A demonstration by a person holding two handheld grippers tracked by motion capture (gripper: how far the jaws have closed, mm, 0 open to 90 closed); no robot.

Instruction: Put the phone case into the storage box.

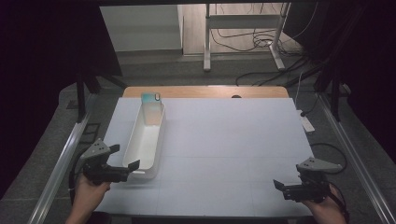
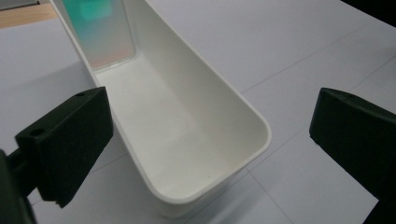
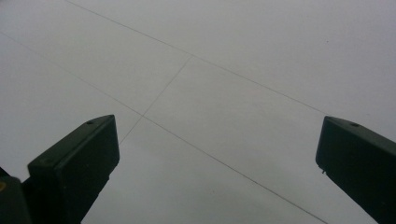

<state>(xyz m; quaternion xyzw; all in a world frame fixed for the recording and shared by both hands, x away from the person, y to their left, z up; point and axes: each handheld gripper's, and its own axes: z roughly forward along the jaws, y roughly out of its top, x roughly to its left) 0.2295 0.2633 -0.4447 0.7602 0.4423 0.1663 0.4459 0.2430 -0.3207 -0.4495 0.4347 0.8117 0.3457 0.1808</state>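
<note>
A long white tray point(image 1: 148, 135) lies on the desk point(image 1: 224, 140) at its left side, a teal-tinted phone point(image 1: 152, 109) leaning inside its far end. The left tool point(image 1: 125, 158) hovers at the tray's near end, jaws spread wide. The right tool point(image 1: 280, 185) hangs over bare desk, well apart, jaws also spread.
</note>
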